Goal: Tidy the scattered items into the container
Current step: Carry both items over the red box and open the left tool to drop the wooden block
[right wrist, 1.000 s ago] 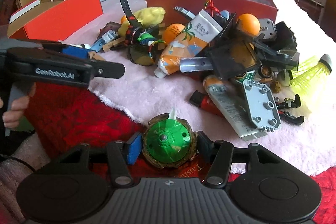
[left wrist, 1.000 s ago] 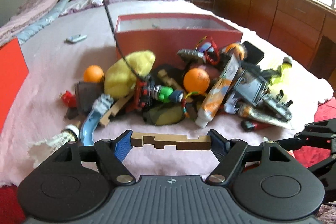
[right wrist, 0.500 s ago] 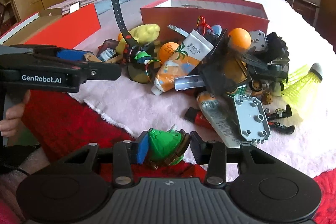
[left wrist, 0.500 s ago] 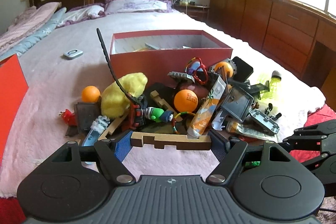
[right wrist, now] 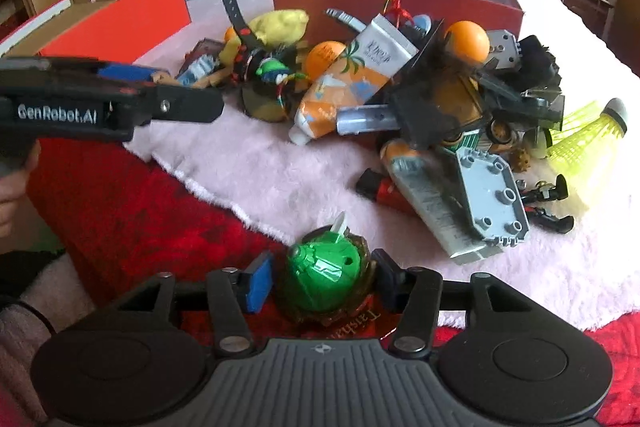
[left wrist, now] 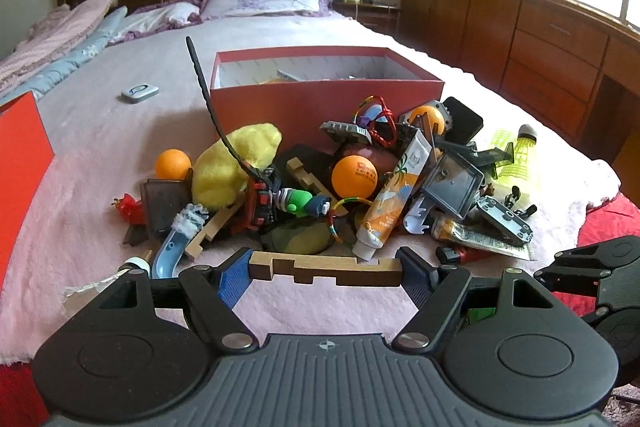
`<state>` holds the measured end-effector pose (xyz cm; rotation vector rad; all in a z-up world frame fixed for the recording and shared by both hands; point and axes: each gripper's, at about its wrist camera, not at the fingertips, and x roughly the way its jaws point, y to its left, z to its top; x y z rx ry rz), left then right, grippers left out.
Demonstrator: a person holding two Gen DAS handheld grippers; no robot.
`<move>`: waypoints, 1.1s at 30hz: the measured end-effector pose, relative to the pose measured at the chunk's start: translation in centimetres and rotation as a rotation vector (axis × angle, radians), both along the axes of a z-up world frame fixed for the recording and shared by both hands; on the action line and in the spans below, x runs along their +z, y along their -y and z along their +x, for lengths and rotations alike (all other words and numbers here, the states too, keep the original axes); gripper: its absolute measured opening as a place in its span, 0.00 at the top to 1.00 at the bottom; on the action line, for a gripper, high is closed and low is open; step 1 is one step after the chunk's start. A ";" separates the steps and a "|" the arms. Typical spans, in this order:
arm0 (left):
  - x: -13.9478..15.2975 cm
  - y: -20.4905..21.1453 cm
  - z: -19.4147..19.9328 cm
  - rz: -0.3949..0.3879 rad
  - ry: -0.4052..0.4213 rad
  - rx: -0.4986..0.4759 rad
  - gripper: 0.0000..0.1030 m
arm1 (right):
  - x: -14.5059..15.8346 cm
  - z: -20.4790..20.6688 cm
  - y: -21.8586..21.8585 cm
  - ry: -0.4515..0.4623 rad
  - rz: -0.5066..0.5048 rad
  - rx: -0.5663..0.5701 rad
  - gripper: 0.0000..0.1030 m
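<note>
My left gripper (left wrist: pixel 325 271) is shut on a notched wooden block (left wrist: pixel 326 269), held crosswise just short of the pile. The open red box (left wrist: pixel 328 99) stands on the bed behind the pile, with a few items inside. Scattered in front of it are a yellow plush (left wrist: pixel 236 163), orange balls (left wrist: pixel 354 176), a cream tube (left wrist: pixel 394 199) and a black strap (left wrist: pixel 212 107). My right gripper (right wrist: pixel 322 281) is shut on a green spinning top (right wrist: pixel 324 277), tilted, above the red blanket. In the right wrist view the left gripper (right wrist: pixel 192 103) reaches in from the left, and the red box (right wrist: pixel 400 3) is behind the pile.
A red lid (right wrist: pixel 116 23) stands at the left of the pile. A yellow shuttlecock (right wrist: pixel 588 131) and a grey studded plate (right wrist: pixel 492 199) lie at the right. A small white device (left wrist: pixel 140 92) rests on the bed. A wooden dresser (left wrist: pixel 540 39) lines the right wall.
My left gripper has risen with the wooden block, so the box's inside shows more. The green top has turned from face-on to tilted in my right gripper, which has moved slightly.
</note>
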<state>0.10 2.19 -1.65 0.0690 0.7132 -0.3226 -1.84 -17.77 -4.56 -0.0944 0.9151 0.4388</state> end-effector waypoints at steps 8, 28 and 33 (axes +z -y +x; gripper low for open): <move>0.8 -0.1 0.1 -0.011 0.016 -0.004 0.26 | 0.9 0.2 0.4 0.012 0.034 -0.002 0.57; 4.1 0.6 2.5 -0.065 0.055 0.017 0.26 | 6.2 2.8 4.2 0.057 0.280 -0.099 0.57; 5.5 0.9 3.7 -0.052 0.095 0.006 0.26 | 6.9 4.7 5.2 0.054 0.323 -0.124 0.57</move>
